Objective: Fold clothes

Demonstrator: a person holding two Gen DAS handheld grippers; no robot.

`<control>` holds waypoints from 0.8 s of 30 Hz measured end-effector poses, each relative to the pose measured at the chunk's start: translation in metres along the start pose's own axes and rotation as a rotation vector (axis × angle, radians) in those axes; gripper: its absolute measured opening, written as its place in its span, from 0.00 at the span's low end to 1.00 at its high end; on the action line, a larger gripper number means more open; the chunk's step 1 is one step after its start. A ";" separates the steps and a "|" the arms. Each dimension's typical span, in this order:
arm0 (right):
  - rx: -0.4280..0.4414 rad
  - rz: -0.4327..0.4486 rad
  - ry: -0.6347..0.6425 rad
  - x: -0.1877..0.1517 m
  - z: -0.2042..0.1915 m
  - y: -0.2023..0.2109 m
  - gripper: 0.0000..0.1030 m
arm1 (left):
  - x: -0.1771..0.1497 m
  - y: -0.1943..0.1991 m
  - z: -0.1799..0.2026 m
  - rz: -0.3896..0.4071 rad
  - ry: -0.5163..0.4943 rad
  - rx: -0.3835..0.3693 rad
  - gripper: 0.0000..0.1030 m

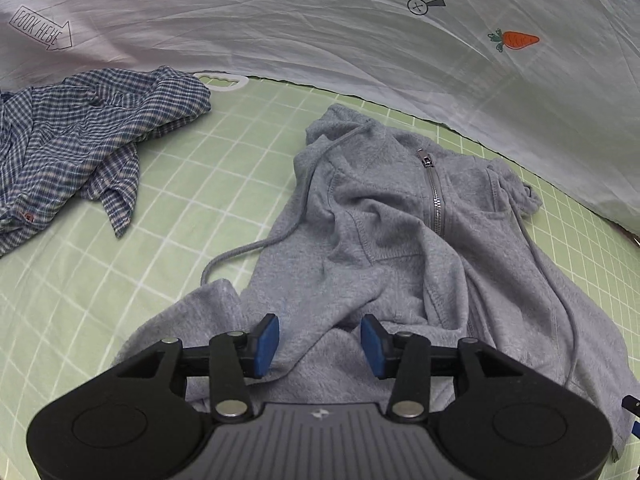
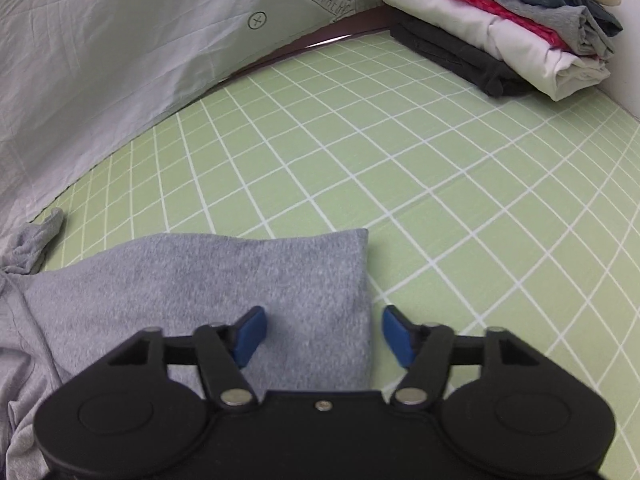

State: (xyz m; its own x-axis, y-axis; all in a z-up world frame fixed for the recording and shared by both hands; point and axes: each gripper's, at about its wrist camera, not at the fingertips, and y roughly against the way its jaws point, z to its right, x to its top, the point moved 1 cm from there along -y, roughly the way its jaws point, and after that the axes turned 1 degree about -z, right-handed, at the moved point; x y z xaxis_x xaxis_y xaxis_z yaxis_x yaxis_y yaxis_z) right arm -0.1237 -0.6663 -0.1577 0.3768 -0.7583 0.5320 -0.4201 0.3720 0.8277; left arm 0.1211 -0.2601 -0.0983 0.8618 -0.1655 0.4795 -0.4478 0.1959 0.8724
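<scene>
Your grey zip hoodie point(image 1: 400, 240) lies rumpled on the green grid mat point(image 1: 120, 280), zipper point(image 1: 434, 196) facing up, hood bunched at the far end near the white sheet point(image 1: 320, 20). One drawcord point(image 1: 256, 248) trails loose onto the mat at the left. Your left gripper point(image 1: 320, 340) hangs over the near part of the cloth with its jaws spread and nothing between them. Your right gripper point(image 2: 320, 336) is likewise released, straddling the right edge of a flat grey panel point(image 2: 240, 276) of the same garment.

The body is creased across the pocket; fold over that and the wrinkles will likely lock in, leaving a lumpy bundle. The stray cord could drag or poke out of the fold. If you pinch only the top layer, the lower one may stay behind and skew the edges.

Further out, the checked shirt point(image 1: 80, 140) lies crumpled at the far left, close enough to snag a wide sweep. A folded stack point(image 2: 500, 24) sits at the far right corner.
</scene>
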 end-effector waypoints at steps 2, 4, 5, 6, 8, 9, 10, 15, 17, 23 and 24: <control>0.031 0.015 -0.018 0.006 0.002 0.003 0.10 | -0.005 0.005 0.002 0.003 0.001 0.008 0.46; 0.070 0.049 -0.045 0.013 0.003 0.009 0.09 | -0.010 0.010 0.003 0.005 0.002 0.016 0.46; 0.079 0.070 -0.043 0.017 0.001 0.013 0.08 | -0.013 0.012 0.004 0.007 0.002 0.019 0.46; 0.089 0.091 -0.033 0.021 -0.002 0.016 0.08 | -0.015 0.015 0.005 0.008 0.003 0.023 0.46; 0.132 0.127 -0.009 0.031 -0.012 0.023 0.08 | -0.019 0.018 0.006 0.008 0.001 0.030 0.47; 0.156 0.144 0.002 0.035 -0.018 0.026 0.08 | -0.021 0.019 0.006 0.005 -0.002 0.032 0.49; 0.181 0.160 0.015 0.040 -0.026 0.029 0.08 | -0.023 0.018 0.005 -0.001 0.001 0.036 0.52; 0.324 0.188 0.230 0.030 -0.103 0.040 0.08 | -0.032 0.006 -0.002 -0.072 0.039 0.032 0.57; 0.370 0.146 0.333 0.010 -0.137 0.034 0.08 | -0.036 0.002 -0.005 -0.094 0.049 0.030 0.57; 0.400 -0.042 0.467 -0.053 -0.176 -0.003 0.16 | -0.043 -0.005 -0.007 -0.112 0.050 0.023 0.60; 0.396 -0.039 0.492 -0.061 -0.176 -0.003 0.18 | -0.044 -0.006 -0.006 -0.115 0.046 0.024 0.60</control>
State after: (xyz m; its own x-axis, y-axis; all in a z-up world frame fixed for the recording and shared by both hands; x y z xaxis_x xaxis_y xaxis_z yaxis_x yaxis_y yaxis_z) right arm 0.0002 -0.5268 -0.1611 0.6939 -0.3969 0.6008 -0.6367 0.0515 0.7694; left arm 0.0874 -0.2478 -0.1251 0.9175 -0.1413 0.3718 -0.3505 0.1546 0.9237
